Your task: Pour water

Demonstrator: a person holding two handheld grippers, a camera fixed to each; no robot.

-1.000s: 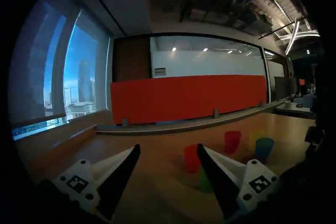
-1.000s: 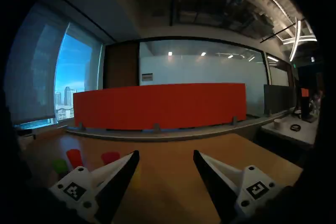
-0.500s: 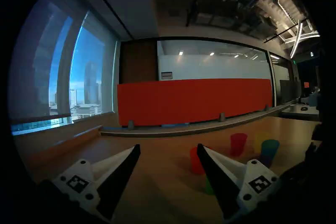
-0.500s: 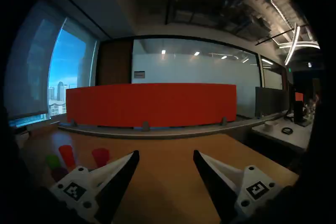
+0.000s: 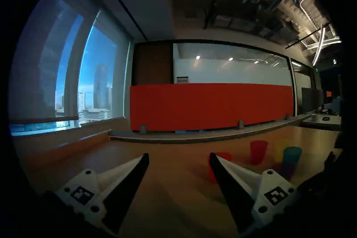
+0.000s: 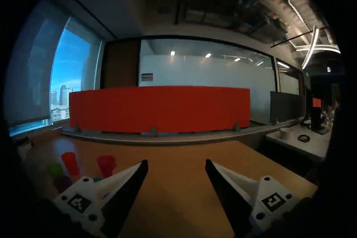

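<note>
Left gripper (image 5: pixel 178 155): fingers spread wide, empty, above the wooden table (image 5: pixel 174 193).
Right gripper (image 6: pixel 175 162): fingers spread wide, empty.
Cups: on the table, to the left gripper's front right: orange cup (image 5: pixel 217 161) partly behind its finger, red cup (image 5: pixel 259 151) and teal cup (image 5: pixel 292 155) beyond.
Green cup (image 6: pixel 55 169): far left of the right gripper.
Backdrop: red partition (image 5: pixel 209 106).

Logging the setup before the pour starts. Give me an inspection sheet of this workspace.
Surface: wooden table, one group of cups standing on it.
Job's things: red cup, teal cup, orange cup, green cup, all upright; contents cannot be told.
Clutter: nothing seen.
Grippers: left gripper and right gripper open, holding nothing.
Cables: nothing seen.
Surroundings: red partition, window, neighbouring desk.
</note>
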